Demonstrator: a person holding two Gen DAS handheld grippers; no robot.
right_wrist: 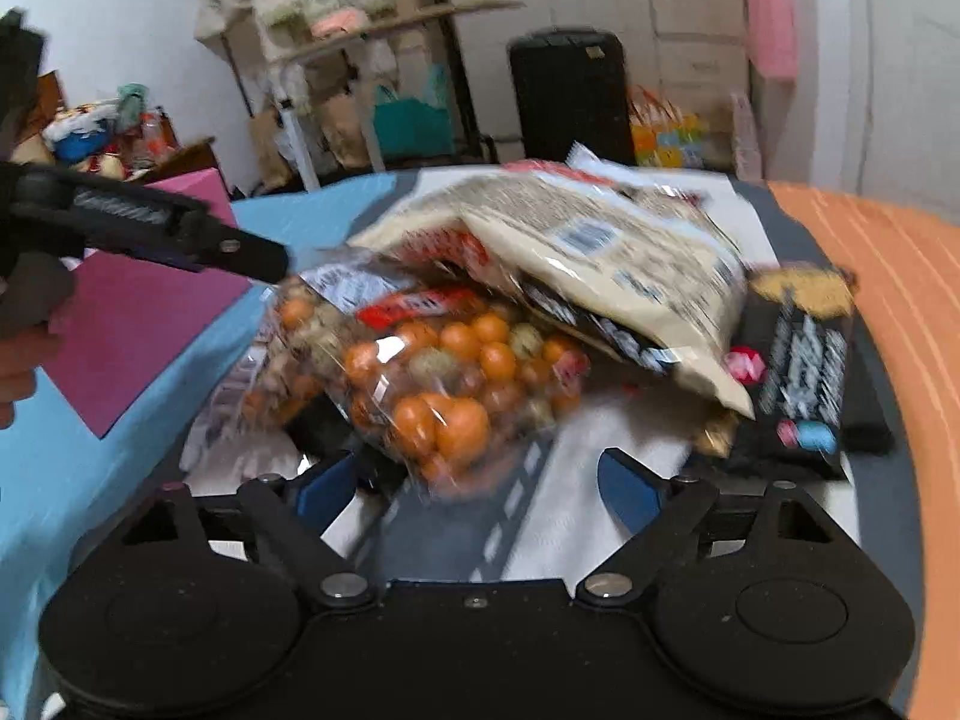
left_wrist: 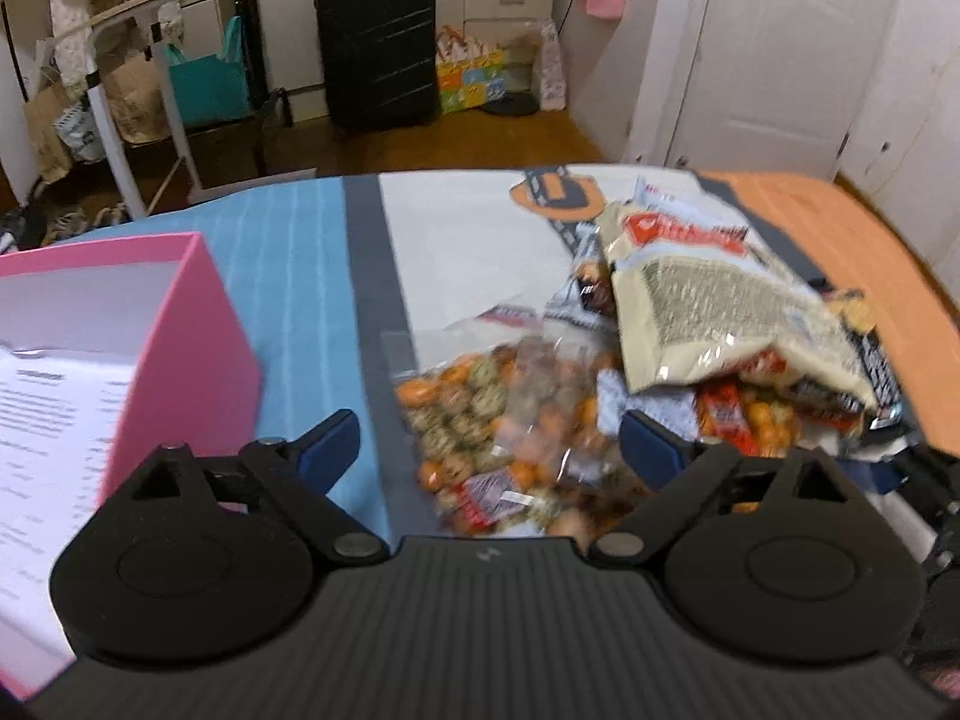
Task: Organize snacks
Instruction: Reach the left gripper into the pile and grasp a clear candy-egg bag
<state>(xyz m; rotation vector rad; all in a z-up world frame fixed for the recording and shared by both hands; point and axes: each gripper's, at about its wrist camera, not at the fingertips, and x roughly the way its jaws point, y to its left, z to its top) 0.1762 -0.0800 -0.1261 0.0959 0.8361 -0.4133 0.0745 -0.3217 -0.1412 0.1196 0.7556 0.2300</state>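
A pile of snacks lies on the bed. A clear bag of orange and green wrapped candies (left_wrist: 498, 420) (right_wrist: 444, 378) lies at its front, with a beige printed packet (left_wrist: 708, 300) (right_wrist: 600, 258) on top. A black snack packet (right_wrist: 804, 360) lies at the right. My left gripper (left_wrist: 489, 450) is open, fingers either side of the candy bag; it also shows at the left of the right wrist view (right_wrist: 150, 228). My right gripper (right_wrist: 480, 486) is open and empty just in front of the candy bag. A pink box (left_wrist: 180, 330) (right_wrist: 144, 324) stands open at the left.
The bedspread has blue (left_wrist: 288, 276), white and orange (left_wrist: 840, 240) panels. A printed sheet (left_wrist: 48, 432) lies in the pink box. Beyond the bed are a black suitcase (left_wrist: 375, 48), a white-legged table (left_wrist: 138, 114), bags and a white door (left_wrist: 780, 48).
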